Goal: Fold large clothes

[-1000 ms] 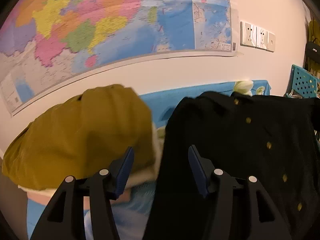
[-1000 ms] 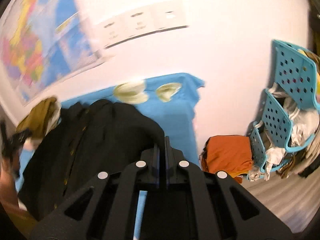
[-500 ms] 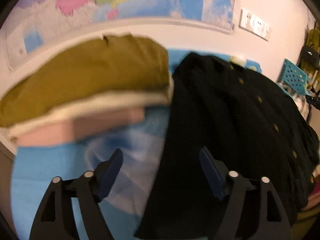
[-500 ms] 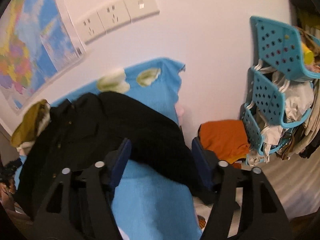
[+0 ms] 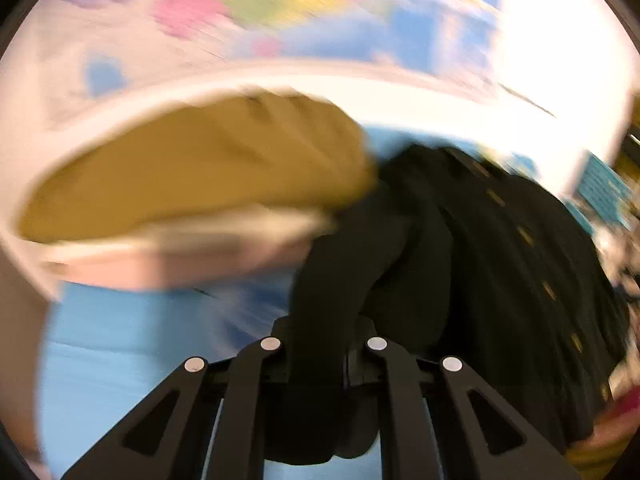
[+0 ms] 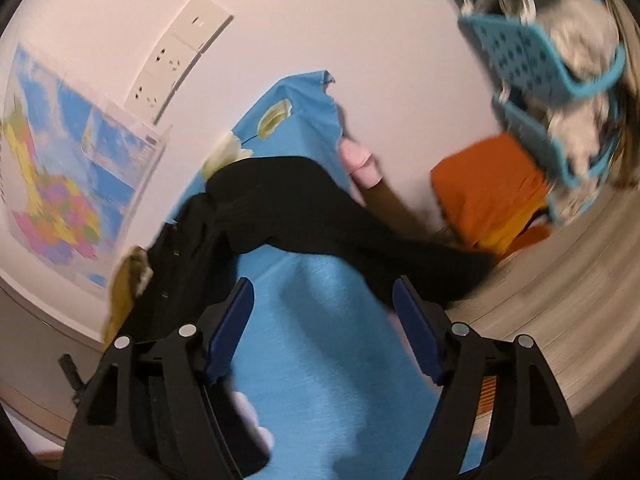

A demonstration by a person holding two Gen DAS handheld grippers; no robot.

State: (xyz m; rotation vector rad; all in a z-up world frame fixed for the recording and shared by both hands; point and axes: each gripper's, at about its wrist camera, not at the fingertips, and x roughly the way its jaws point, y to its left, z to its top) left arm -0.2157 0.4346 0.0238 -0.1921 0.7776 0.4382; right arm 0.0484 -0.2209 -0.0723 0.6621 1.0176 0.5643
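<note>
Where half a second ago the left gripper (image 5: 318, 344) stood open, it is now clamped on the black coat's (image 5: 500, 248) sleeve. The right gripper (image 6: 322, 332) is held apart, empty, above the blue sheet (image 6: 320, 320). A sleeve fold is judged begun.

We see blue floral sheet (image 6: 320, 320) covering support surface, spread beneath and ahead of right fingers (image 6: 230, 332). On it, black buttoned garment (image 6: 288, 208) lies ahead of those fingers, one part trailing past sheet's right edge toward floor (image 6: 560, 320). In left view we find same garment (image 5: 500, 248) ahead-right of fingers, fold of it running back between them. Stack of folded clothes (image 5: 200, 184), mustard piece on top, sits on sheet (image 5: 120, 360) ahead-left, touching black garment. Left view blurred.
</note>
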